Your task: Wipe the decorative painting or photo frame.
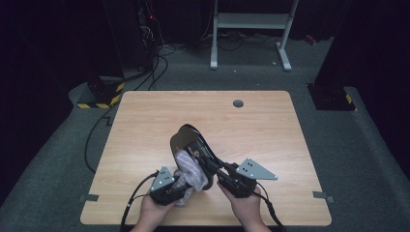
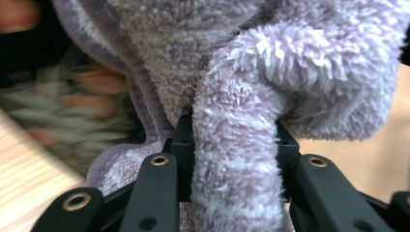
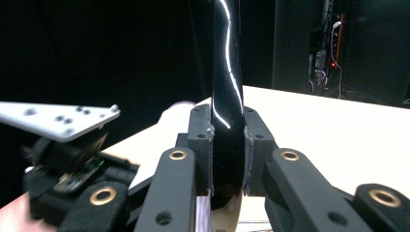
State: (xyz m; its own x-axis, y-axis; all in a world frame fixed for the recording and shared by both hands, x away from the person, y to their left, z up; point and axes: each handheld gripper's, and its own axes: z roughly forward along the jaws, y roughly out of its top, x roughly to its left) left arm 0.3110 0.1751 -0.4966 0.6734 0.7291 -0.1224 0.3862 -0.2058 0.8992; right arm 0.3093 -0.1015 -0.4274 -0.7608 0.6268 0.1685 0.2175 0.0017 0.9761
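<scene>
The right gripper [image 3: 227,145] has its jaws pressed together on the thin edge of a glossy black shoe [image 1: 191,142], the shiny surface rising straight up between the two pads in the right gripper view. The left gripper [image 2: 234,154] is clamped on a twisted fold of a fluffy lilac cloth [image 2: 270,63], whose bulk bunches above and around the jaws. In the high view the left gripper [image 1: 167,186] and the right gripper [image 1: 227,176] sit close together above the near edge of the tabletop [image 1: 145,121], roughly at its middle, and the cloth [image 1: 191,169] lies against the lower side of the shoe, which is tilted up off the wood with its far end pointing toward the table's far edge. The work in hand looks like wiping or polishing the shoe with the cloth, though the high view is too small to tell exactly which part of the shoe the cloth touches. The main risk is the shoe slipping: its surface is slick, the grip is on a narrow rim, and a firm push from the cloth could twist it out of the pads. The cloth could also pull free, since only a fold is pinched.
</scene>
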